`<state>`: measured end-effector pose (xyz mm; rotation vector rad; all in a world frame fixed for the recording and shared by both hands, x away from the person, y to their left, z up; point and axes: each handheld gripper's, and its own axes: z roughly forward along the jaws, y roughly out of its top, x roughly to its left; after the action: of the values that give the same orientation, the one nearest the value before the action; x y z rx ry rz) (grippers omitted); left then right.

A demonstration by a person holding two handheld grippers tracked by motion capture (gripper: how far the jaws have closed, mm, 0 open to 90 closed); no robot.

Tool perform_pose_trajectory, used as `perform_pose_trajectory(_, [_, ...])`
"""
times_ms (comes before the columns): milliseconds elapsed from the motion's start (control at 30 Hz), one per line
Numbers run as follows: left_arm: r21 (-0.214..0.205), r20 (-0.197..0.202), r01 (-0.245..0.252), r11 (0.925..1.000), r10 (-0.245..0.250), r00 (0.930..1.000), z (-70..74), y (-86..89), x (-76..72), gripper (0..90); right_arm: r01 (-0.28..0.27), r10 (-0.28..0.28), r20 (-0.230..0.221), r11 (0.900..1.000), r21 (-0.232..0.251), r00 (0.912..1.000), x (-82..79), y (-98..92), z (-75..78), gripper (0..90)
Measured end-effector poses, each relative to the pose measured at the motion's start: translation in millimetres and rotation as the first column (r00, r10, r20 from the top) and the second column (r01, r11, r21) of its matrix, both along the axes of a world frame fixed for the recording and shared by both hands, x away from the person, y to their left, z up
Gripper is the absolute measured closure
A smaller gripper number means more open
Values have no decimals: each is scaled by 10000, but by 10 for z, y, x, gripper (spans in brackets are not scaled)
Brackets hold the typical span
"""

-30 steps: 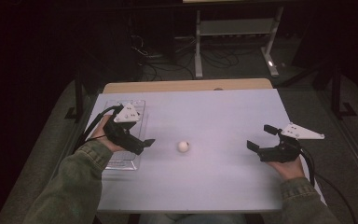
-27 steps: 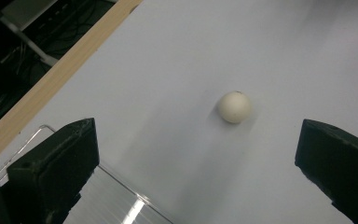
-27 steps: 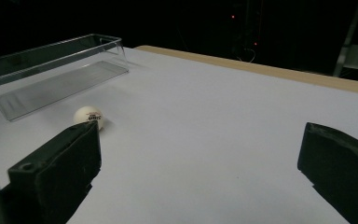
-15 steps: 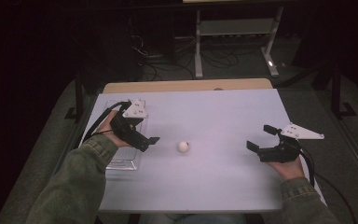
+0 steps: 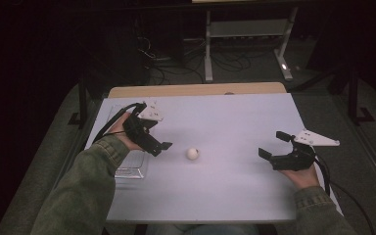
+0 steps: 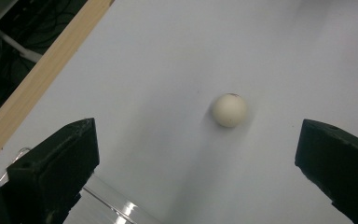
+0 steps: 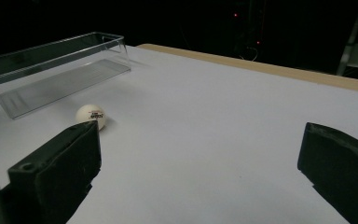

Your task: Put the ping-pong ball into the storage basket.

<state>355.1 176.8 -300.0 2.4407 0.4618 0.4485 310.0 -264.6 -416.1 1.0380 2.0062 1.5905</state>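
A small white ball [image 5: 192, 153] lies near the middle of the pale table [image 5: 235, 122]. My left gripper [image 5: 162, 147] hovers just left of it, jaws wide open and empty. In the left gripper view the ball [image 6: 230, 110] sits on the table ahead of the open left gripper [image 6: 198, 154], closer to the right-hand jaw. My right gripper [image 5: 270, 143] rests open at the table's right side, well apart from the ball. The right gripper view looks past the open right gripper [image 7: 200, 158] at the ball [image 7: 91, 116], which shows small printed lettering, beyond the left-hand jaw.
A clear plastic tray [image 5: 129, 169] stands empty along the table's left edge, partly under my left forearm; its long wall [image 7: 56, 70] shows behind the ball. A wooden strip [image 5: 196, 90] borders the far edge. Cables and a metal stand [image 5: 245, 29] are on the dark floor beyond.
My left gripper has moved right from above the tray toward the ball. The ball and the right gripper have stayed put.
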Motion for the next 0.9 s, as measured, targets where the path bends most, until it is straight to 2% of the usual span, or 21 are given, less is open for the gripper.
perform_pose_trajectory(367, [456, -194, 440, 9980, -431, 9989, 38, -198, 105, 0, -31, 31, -4, 10000, -31, 10000, -6, 4, 2, 0])
perform_pose_trajectory(900, [1123, -526, 703, 9912, -647, 9965, -43, -423, 232, 0, -80, 80, -14, 10000, -55, 10000, -4, 12, -2, 0])
